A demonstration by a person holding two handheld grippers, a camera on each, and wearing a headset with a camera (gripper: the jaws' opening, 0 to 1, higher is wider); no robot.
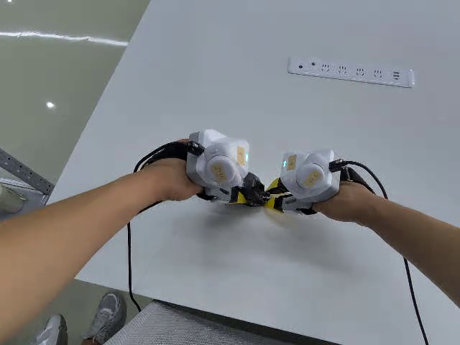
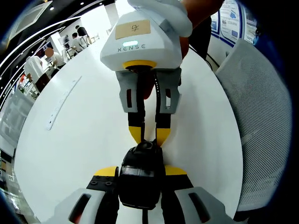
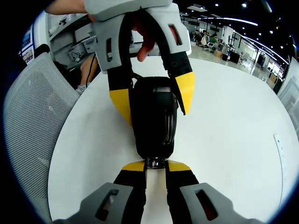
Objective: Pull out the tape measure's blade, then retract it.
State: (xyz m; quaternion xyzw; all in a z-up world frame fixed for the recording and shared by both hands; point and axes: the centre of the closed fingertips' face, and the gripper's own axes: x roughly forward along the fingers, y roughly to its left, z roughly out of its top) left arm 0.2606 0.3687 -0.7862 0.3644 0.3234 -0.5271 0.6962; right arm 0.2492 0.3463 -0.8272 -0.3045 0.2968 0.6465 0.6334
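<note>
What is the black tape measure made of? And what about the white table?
The tape measure looks like black plastic, maybe rubber-coated: smooth, a bit glossy, with light streaks on its curved side. The table looks like a hard white board, perhaps laminate: even, matte, with soft shadows and no grain.

White left hand-held gripper, black cable

The left gripper and right gripper stand nose to nose, the tape measure closing the gap between them. Open white table stretches to both sides and beyond; the power strip lies well apart near the far edge, a mesh chair at the near one.
</note>
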